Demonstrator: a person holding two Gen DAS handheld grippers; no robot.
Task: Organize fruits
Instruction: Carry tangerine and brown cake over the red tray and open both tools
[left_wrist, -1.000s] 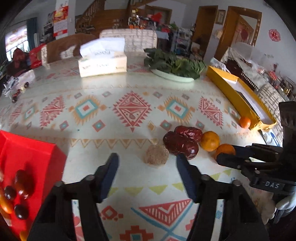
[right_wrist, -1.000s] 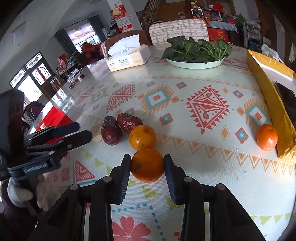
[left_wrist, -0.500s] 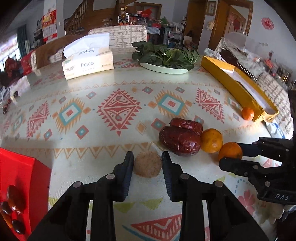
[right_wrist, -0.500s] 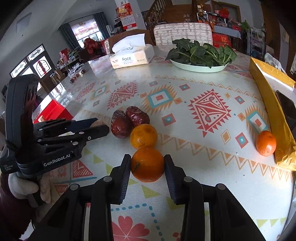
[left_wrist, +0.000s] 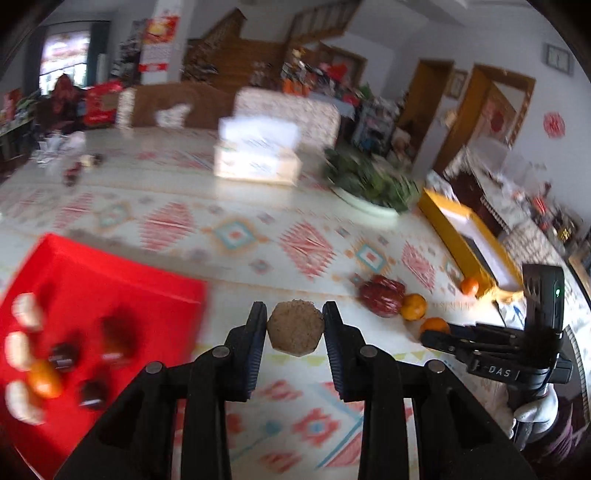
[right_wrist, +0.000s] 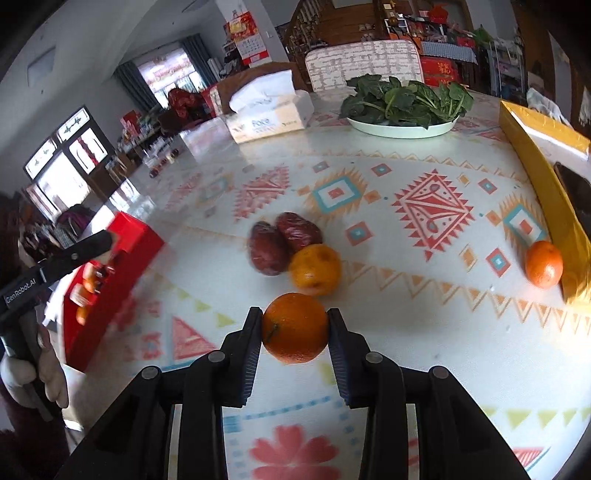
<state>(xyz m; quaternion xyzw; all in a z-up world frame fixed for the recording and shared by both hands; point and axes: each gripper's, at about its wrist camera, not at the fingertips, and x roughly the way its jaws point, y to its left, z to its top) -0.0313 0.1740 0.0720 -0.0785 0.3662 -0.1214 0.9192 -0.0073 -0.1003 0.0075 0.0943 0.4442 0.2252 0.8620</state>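
My left gripper (left_wrist: 294, 326) is shut on a round, rough brown fruit (left_wrist: 294, 327) and holds it above the tablecloth, just right of the red tray (left_wrist: 110, 273). That tray holds dark dates, small oranges and pale pieces, all blurred. My right gripper (right_wrist: 294, 328) is shut on an orange (right_wrist: 294, 327) low over the cloth. Beyond it lie a second orange (right_wrist: 314, 270) and two red dates (right_wrist: 280, 242). A third orange (right_wrist: 543, 264) rests against the yellow box (right_wrist: 546, 184). The left gripper (right_wrist: 74, 254) shows over the red tray (right_wrist: 122, 258) in the right wrist view.
A tissue box (right_wrist: 267, 118) and a plate of green leaves (right_wrist: 404, 125) stand at the far side of the patterned table. The long yellow box runs along the right edge. Chairs (right_wrist: 364, 62) stand behind the table. A gloved hand (right_wrist: 33, 376) holds the left tool.
The left gripper shut on the brown fruit, lifted it and swung left toward the red tray. The right gripper stayed on its orange, hardly moving.
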